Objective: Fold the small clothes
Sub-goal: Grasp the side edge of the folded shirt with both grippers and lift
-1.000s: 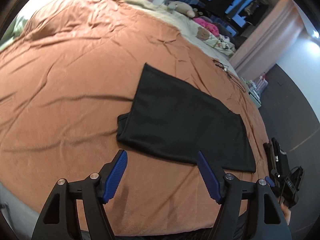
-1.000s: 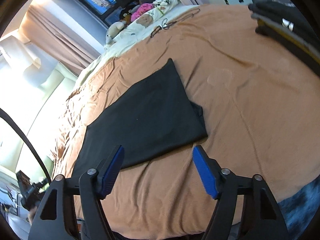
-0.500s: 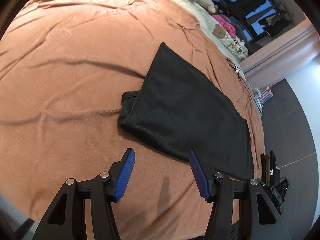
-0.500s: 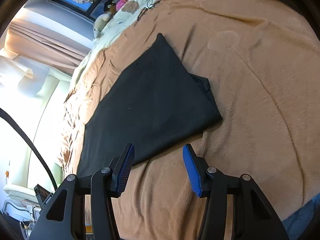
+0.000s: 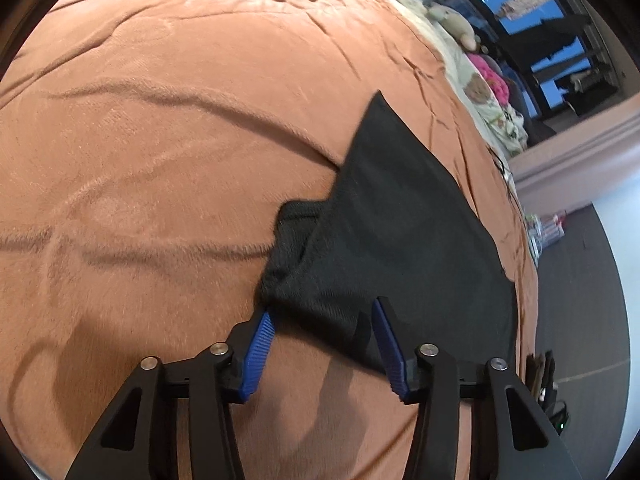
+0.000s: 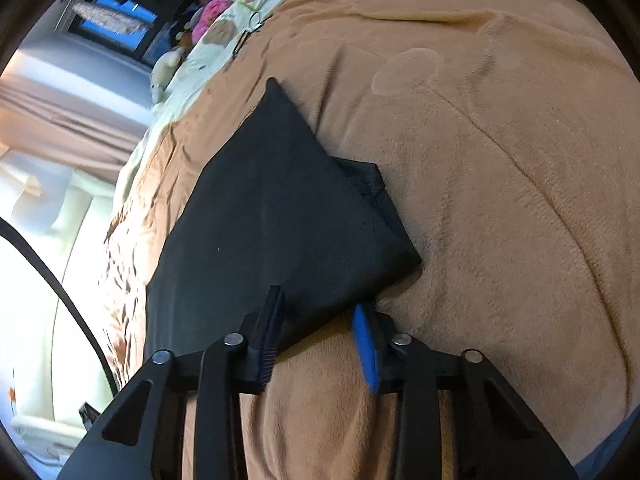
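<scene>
A black garment (image 5: 400, 240), folded flat with a tucked part sticking out at one side, lies on the brown blanket (image 5: 160, 140) of a bed. My left gripper (image 5: 322, 312) is down at the garment's near corner. Its jaws are closing, with the cloth's edge between the blue pads (image 5: 256, 352) but not pinched. In the right wrist view the same garment (image 6: 272, 208) lies on the blanket (image 6: 500, 160). My right gripper (image 6: 318, 300) straddles its other near corner. Those jaws are closing too, and the cloth's edge sits loosely between them.
At the far end of the bed lie a cream cover, plush toys (image 5: 456, 26) and a pink bundle (image 5: 492, 80), with a dark window (image 5: 540, 12) behind. Grey floor (image 5: 580, 280) runs past the bed's right edge. A black cable (image 6: 60, 292) hangs at the left.
Both grippers have come down and forward to the garment's near edge. Their jaws have narrowed, and the cloth's edge now lies between the pads of each.
</scene>
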Demonstrator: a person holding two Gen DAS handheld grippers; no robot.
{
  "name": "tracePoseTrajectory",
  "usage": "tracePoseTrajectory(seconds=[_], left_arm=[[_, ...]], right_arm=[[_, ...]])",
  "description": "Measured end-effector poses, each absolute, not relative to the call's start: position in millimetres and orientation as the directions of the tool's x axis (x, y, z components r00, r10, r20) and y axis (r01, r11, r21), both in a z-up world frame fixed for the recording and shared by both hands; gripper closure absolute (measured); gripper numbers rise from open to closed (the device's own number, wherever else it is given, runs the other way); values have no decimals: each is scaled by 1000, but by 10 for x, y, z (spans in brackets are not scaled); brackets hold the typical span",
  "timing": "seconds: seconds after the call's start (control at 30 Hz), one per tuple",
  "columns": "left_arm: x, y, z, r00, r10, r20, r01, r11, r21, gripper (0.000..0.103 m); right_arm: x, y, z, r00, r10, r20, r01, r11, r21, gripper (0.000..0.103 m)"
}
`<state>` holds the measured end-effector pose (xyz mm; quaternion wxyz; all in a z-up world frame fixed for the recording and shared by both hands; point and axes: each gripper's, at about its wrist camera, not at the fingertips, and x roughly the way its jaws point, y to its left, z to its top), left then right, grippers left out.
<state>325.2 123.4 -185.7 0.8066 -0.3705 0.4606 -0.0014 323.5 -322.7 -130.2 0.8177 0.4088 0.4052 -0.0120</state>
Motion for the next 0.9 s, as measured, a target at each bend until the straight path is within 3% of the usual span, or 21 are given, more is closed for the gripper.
tracePoseTrajectory(seconds=[0.17, 0.27, 0.33, 0.4, 0.43, 0.6, 0.9], left_arm=[[3299, 1245, -1889, 599, -308, -739, -362, 719, -594, 55], [3322, 1272, -1900, 614, -291, -734, -384, 703, -599, 61], [3319, 1295, -1913, 616, -271, -740, -404, 697, -592, 76], [3329, 1304, -1909, 616, -252, -747, -420, 697, -581, 92], [3335, 1311, -1909, 616, -253, -746, -419, 697, -582, 95], [3302, 1328, -1802, 641, -250, -726, -402, 696, -595, 98], [3140, 1393, -1572, 683, -260, -683, -365, 688, -627, 98]], right_arm=[[3254, -3143, -1337, 695, 283, -661, 375, 642, 668, 72], [3243, -3147, -1373, 710, 265, -652, 397, 614, 682, 75], [3230, -3142, -1397, 716, 257, -649, 410, 598, 689, 82], [3229, -3136, -1413, 718, 261, -645, 409, 592, 695, 95], [3226, -3134, -1419, 719, 267, -642, 404, 591, 698, 97], [3148, -3134, -1365, 736, 278, -617, 366, 604, 708, 103], [3030, -3116, -1231, 745, 291, -601, 319, 636, 703, 103]])
